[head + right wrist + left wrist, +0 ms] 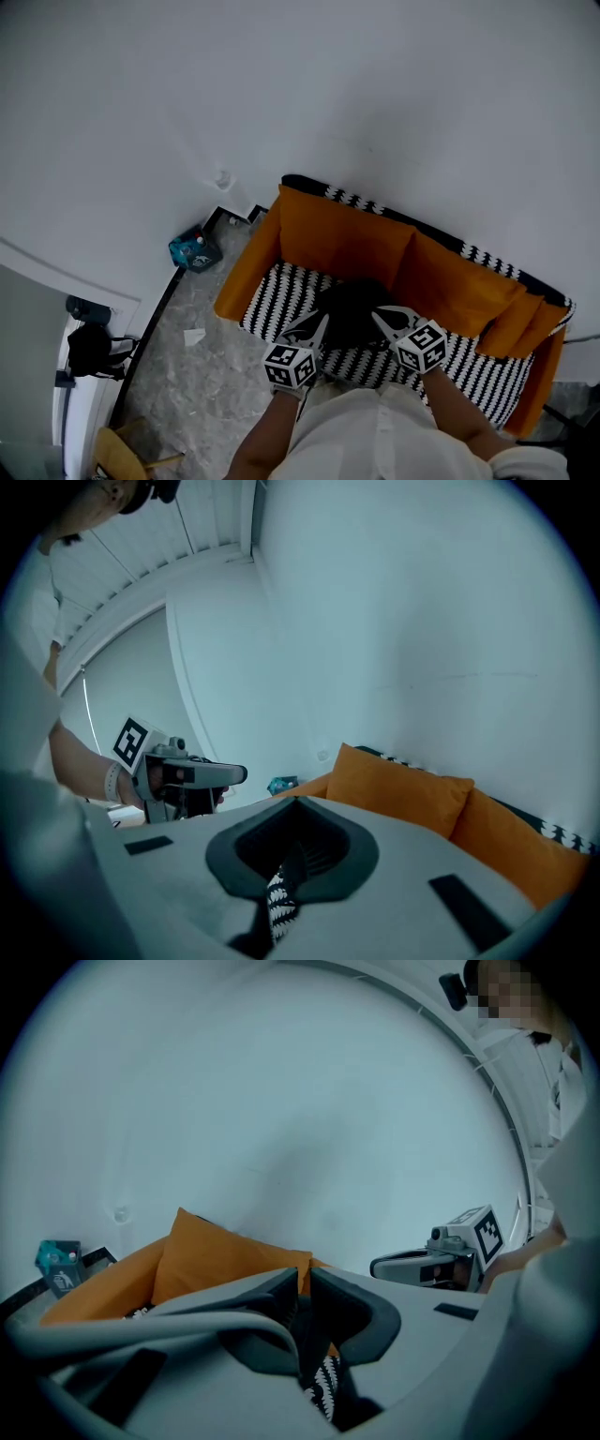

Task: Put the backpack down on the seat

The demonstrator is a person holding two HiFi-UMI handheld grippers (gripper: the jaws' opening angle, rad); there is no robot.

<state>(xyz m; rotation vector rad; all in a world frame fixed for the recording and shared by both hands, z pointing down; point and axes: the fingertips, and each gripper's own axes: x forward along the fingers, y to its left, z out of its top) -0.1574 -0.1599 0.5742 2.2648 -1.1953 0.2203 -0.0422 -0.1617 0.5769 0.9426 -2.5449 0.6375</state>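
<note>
Grey left gripper and right gripper hover, jaws closed and empty, apparently because the black fabric backpack already sits on the black-and-white striped seat.

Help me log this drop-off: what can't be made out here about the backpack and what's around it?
- Backpack: head view, a dark lump; straps and zips too dark to read, its sides covered by the left gripper and right gripper.
- Both gripper views: the gripper's own body covers nearly everything below the jaws.
- Sofa front edge: head view, behind the person's shirt.
- Teal object left of the sofa: head view, too small to name.
</note>
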